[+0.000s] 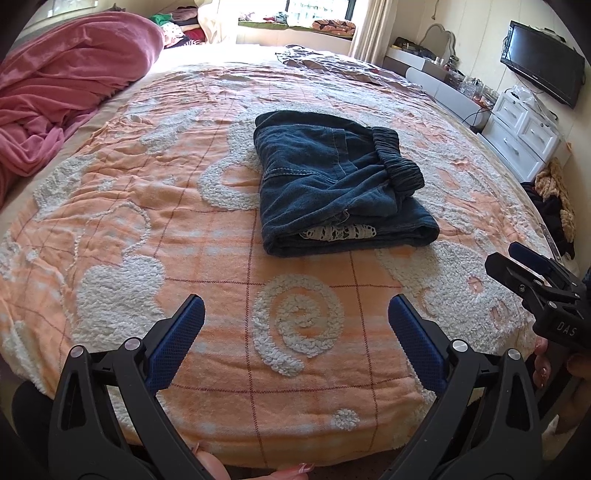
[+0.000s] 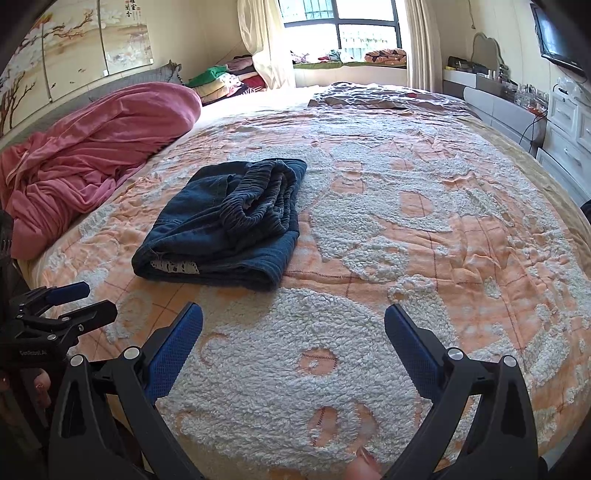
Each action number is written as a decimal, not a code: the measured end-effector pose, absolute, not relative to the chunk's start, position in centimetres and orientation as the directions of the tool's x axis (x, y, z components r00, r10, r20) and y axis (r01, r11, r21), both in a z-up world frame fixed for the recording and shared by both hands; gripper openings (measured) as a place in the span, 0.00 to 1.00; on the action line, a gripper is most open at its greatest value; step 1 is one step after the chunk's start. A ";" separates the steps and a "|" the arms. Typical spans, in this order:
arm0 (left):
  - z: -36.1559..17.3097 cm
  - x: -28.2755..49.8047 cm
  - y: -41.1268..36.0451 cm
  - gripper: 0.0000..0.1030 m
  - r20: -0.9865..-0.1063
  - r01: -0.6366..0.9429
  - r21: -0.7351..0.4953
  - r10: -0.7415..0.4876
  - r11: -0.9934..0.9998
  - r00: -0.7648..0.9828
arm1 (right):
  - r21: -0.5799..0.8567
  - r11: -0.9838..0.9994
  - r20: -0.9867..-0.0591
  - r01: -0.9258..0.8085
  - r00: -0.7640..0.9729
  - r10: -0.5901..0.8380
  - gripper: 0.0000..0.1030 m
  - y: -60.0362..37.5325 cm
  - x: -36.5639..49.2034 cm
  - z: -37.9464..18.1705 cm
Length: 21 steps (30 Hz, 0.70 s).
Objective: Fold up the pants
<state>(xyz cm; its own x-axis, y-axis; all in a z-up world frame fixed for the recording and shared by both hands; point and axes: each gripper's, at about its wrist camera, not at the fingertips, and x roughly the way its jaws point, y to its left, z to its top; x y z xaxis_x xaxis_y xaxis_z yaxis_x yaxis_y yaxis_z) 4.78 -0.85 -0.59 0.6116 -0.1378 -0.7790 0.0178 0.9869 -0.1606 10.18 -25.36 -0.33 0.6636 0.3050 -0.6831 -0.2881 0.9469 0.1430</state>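
Nearest the cameras, the left gripper (image 1: 295, 339) and the right gripper (image 2: 293, 341) hang above the near edge of the bed, each with its blue-padded fingers spread wide and nothing between them; both claws are released, well apart from the garment. Each gripper also appears at the margin of the other's view, which places them side by side at a similar height. Beneath them lies the orange-and-white tufted bedspread (image 1: 110, 229), a broad flat surface that serves as the folding table. Farther out, near the middle of the bed, rest the pants (image 1: 340, 184), dark blue denim gathered into a compact rectangular bundle; the elastic waistband (image 1: 397, 158) lies on top toward the right, and a strip of white lace trim (image 1: 338, 232) shows at the near folded edge. The bundle's stacked layers and the withdrawn, empty grippers suggest that folding is essentially complete, though the top layer sits somewhat rumpled. Beyond, a heaped pink blanket (image 2: 99, 147) occupies the left side, pushed clear of the working area, and a window (image 2: 340, 29) lights the far wall.
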 end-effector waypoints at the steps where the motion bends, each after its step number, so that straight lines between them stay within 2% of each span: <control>1: -0.6 4.8 -0.8 0.91 -0.781 0.015 -0.161 -0.137 0.987 0.610 | 0.143 0.947 -0.683 -0.287 0.664 0.304 0.96 -25.3 10.2 -0.4; 13: -0.5 4.7 -0.3 0.91 -0.791 -0.037 -0.127 -0.079 0.991 0.607 | 0.122 0.955 -0.702 -0.270 0.657 0.276 0.96 -25.5 10.7 -1.0; 18: 1.2 4.8 2.2 0.91 -0.737 -0.094 -0.195 -0.082 0.976 0.671 | 0.114 0.963 -0.718 -0.245 0.649 0.250 0.96 -26.5 11.4 -1.9; 21: 0.9 6.9 4.6 0.91 -0.765 -0.136 -0.191 -0.060 0.972 0.642 | 0.107 0.975 -0.724 -0.192 0.657 0.209 0.96 -28.5 12.3 -2.2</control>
